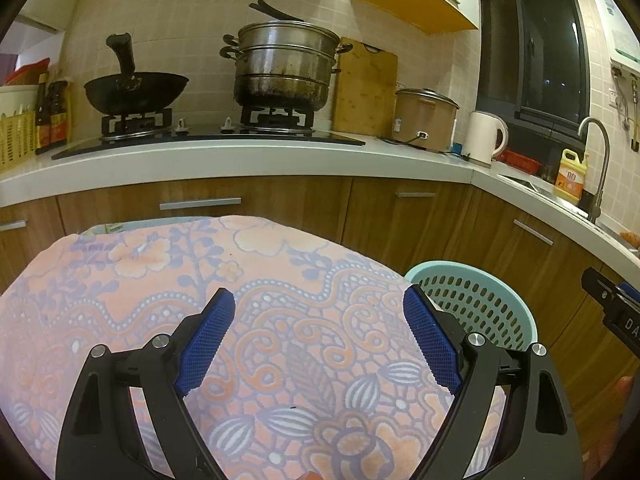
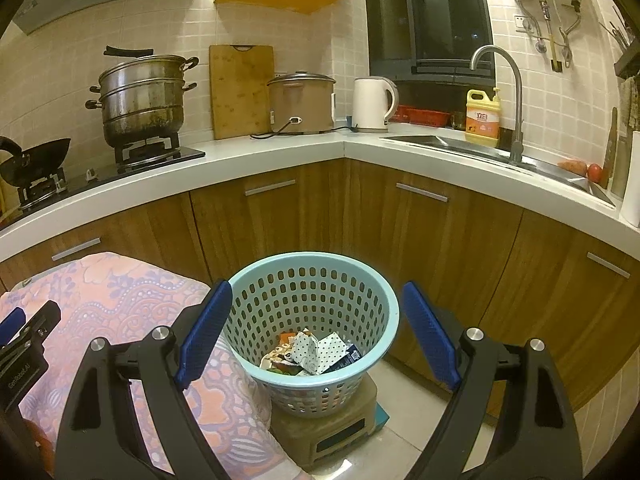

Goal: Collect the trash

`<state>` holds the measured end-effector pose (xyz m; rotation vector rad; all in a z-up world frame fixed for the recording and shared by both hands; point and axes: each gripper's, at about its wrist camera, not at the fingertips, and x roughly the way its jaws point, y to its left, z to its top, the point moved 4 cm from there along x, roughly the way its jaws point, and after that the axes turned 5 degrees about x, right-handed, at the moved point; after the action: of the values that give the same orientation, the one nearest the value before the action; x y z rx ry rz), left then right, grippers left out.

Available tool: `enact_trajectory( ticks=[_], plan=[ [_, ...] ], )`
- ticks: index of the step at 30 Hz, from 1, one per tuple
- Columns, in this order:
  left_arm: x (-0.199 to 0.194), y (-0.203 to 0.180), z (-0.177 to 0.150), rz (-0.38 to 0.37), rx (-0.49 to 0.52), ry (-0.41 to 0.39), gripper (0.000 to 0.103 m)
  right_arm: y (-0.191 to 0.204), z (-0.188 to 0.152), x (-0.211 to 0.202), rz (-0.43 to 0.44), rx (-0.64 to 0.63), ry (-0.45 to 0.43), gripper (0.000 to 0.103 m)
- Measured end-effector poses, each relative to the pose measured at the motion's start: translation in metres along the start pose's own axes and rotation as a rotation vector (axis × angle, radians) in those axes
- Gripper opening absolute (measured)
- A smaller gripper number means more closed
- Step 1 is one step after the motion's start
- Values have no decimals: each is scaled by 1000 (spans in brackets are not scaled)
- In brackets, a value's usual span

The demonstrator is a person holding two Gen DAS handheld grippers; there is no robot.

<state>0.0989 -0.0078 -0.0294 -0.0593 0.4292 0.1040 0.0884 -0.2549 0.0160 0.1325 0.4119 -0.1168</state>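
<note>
The left gripper (image 1: pixel 318 312) hangs over the flowered cloth (image 1: pixel 280 280) with its jaws spread wide and nothing between them. The right gripper (image 2: pixel 316 304) is equally wide and empty, just above the pale blue basket (image 2: pixel 394 312), which stands on a low stool (image 2: pixel 344 420) right of the cloth. Crumpled trash (image 2: pixel 316 352) lies in the basket's bottom.
</note>
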Motion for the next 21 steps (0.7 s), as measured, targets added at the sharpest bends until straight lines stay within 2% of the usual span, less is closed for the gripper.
enact_trajectory(
  ticks=[21],
  plan=[
    [-1,-6,0,29,41,-4,85,-1,0,0,-10,-6,-12,83]
  ],
)
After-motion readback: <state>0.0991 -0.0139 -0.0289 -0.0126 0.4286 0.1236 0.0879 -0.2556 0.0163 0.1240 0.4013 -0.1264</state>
